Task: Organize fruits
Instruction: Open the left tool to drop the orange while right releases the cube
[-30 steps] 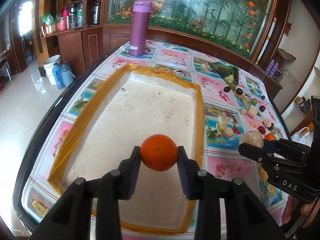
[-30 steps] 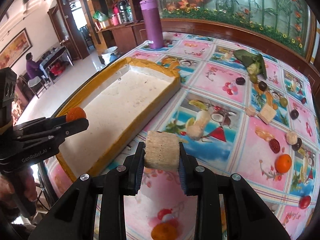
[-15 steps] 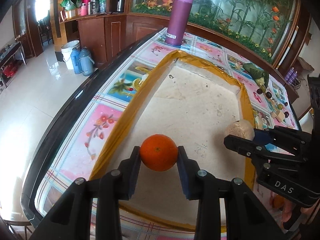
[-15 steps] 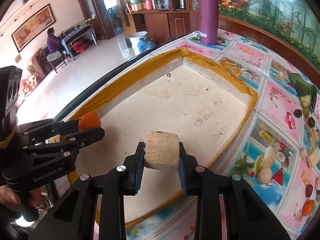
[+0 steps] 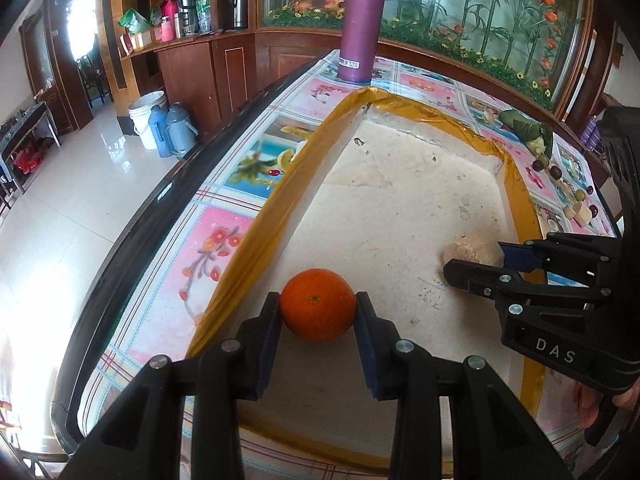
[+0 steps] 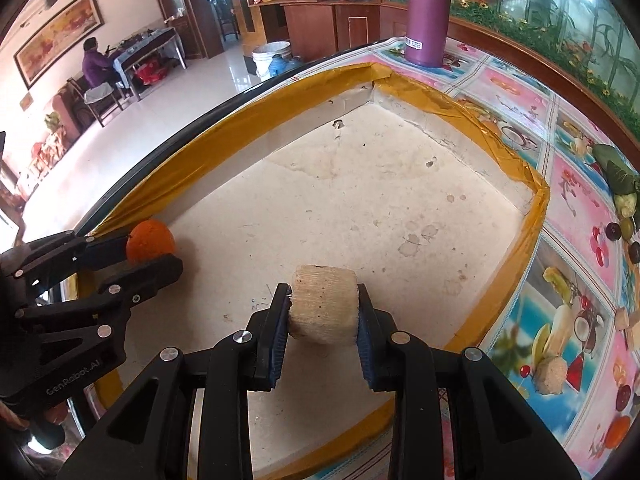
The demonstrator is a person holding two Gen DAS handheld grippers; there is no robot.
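I see left gripper (image 5: 318, 312) clamping orange (image 5: 317, 305) over tray (image 5: 256, 240), right gripper (image 6: 323, 312) clamping beige cylinder (image 6: 324, 304) over the same tray

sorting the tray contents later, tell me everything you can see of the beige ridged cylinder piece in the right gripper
The beige ridged cylinder piece is a short, stubby chunk with fine ribbing around its side and a small hole in its rim. It looks dry and porous, slightly speckled. It lies on its side, clamped at both flat ends by the right gripper, over the white foam tray with yellow-taped rim. Whether it touches the tray floor is unclear.
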